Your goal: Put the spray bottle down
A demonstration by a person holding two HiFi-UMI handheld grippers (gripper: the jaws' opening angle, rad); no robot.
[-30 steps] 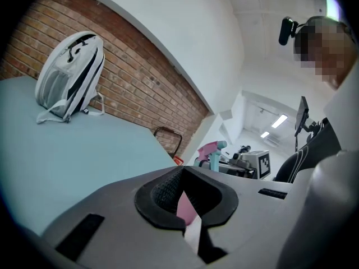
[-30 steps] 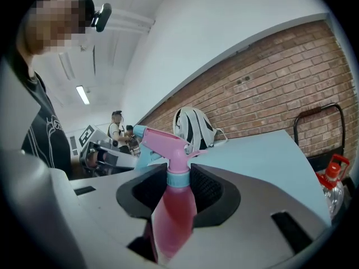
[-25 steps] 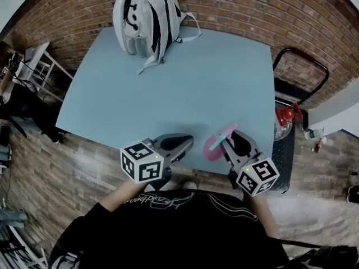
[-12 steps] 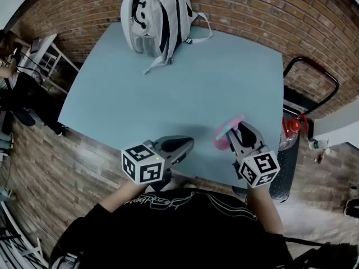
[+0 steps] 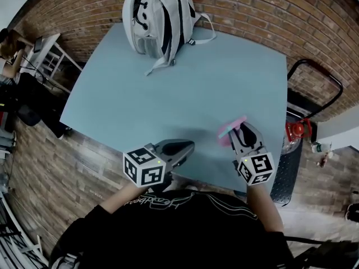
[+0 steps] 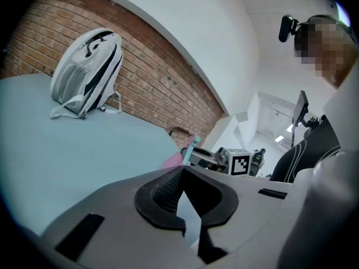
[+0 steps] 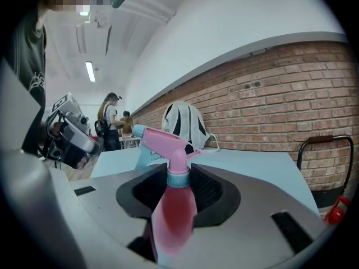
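Note:
The spray bottle [image 5: 230,132] is pink with a teal collar and nozzle. My right gripper [image 5: 245,137] is shut on it over the table's front right part. In the right gripper view the pads grip the bottle [image 7: 171,206] just below its collar, and its head points left, past my right gripper's [image 7: 179,179] jaw tips. Whether the bottle touches the table I cannot tell. My left gripper [image 5: 180,148] hovers at the table's front edge, shut on nothing; its tips [image 6: 182,171] meet. From there the bottle's teal nozzle [image 6: 189,150] shows to the right.
A white-and-black backpack [image 5: 157,17] stands at the far side of the pale blue table [image 5: 185,88], against a brick wall. A black trolley [image 5: 308,91] with a red object [image 5: 295,130] stands beside the table's right edge. People stand in the background of the right gripper view.
My right gripper has carried the bottle a little farther in over the table and lower, rolling slightly. The left gripper has edged forward and stays shut.

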